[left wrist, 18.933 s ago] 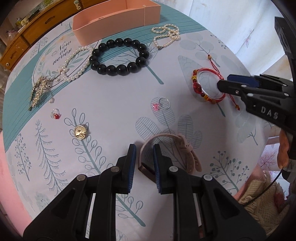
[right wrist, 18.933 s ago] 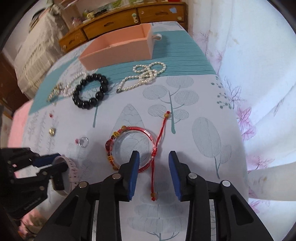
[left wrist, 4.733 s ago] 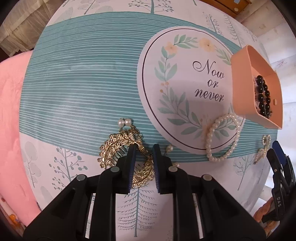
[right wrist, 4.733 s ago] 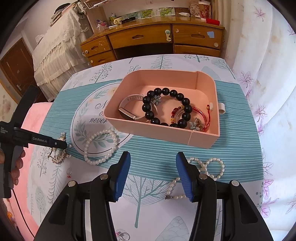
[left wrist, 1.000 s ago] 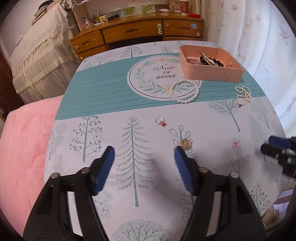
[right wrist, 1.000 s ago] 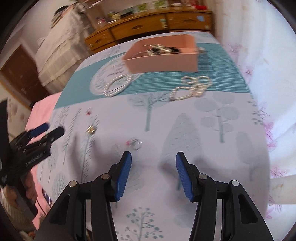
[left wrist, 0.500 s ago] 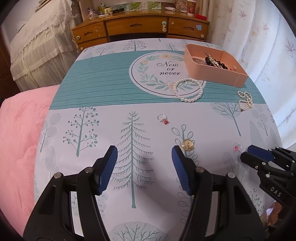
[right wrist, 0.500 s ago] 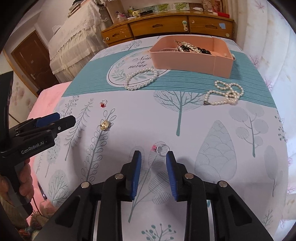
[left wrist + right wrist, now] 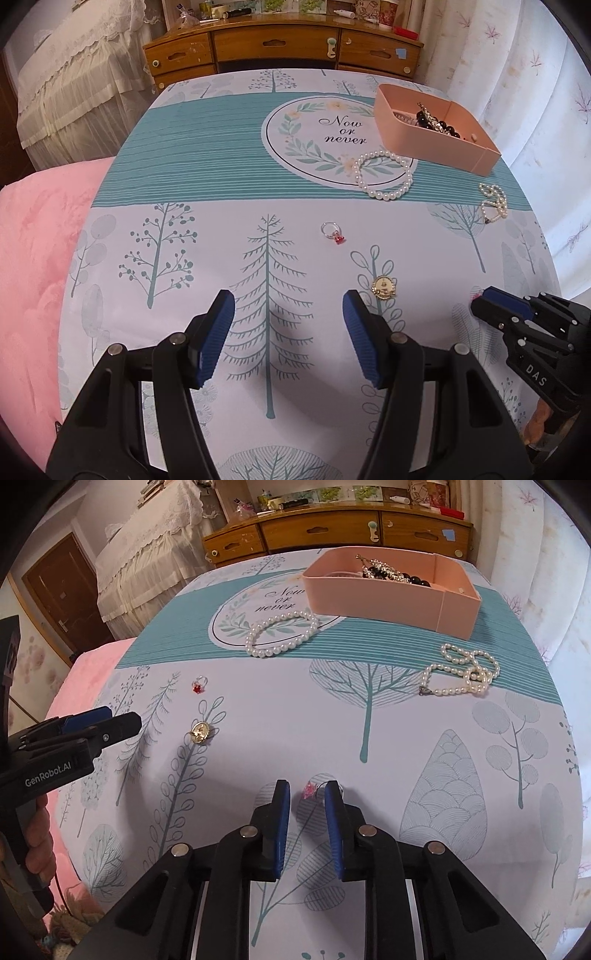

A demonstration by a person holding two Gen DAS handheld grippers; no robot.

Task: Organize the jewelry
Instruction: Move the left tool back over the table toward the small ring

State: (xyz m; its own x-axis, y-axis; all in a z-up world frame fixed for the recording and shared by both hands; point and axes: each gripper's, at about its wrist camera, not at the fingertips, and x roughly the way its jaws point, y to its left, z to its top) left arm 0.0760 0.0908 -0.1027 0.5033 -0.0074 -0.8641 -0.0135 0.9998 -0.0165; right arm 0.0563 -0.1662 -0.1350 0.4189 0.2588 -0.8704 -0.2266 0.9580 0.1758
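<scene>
A pink box (image 9: 436, 138) (image 9: 391, 598) holds a black bead bracelet and other jewelry. On the tablecloth lie a pearl bracelet (image 9: 384, 175) (image 9: 282, 634), a pearl necklace (image 9: 493, 203) (image 9: 461, 674), a red-stone ring (image 9: 332, 233) (image 9: 198, 685), a gold pendant (image 9: 383, 287) (image 9: 200, 733) and a pink-stone ring (image 9: 314, 788). My left gripper (image 9: 288, 325) is wide open and empty above the cloth. My right gripper (image 9: 306, 814) is narrowly open, its fingertips on either side of the pink-stone ring; it also shows in the left wrist view (image 9: 491, 308).
A wooden dresser (image 9: 280, 48) stands beyond the table's far edge. A pink blanket (image 9: 33, 280) lies left of the table. A white curtain (image 9: 535, 92) hangs on the right. A lace-covered piece of furniture (image 9: 147, 561) stands at the far left.
My right gripper has narrowed and come down around the pink-stone ring. My left gripper has stayed wide open and moved slightly closer to the table.
</scene>
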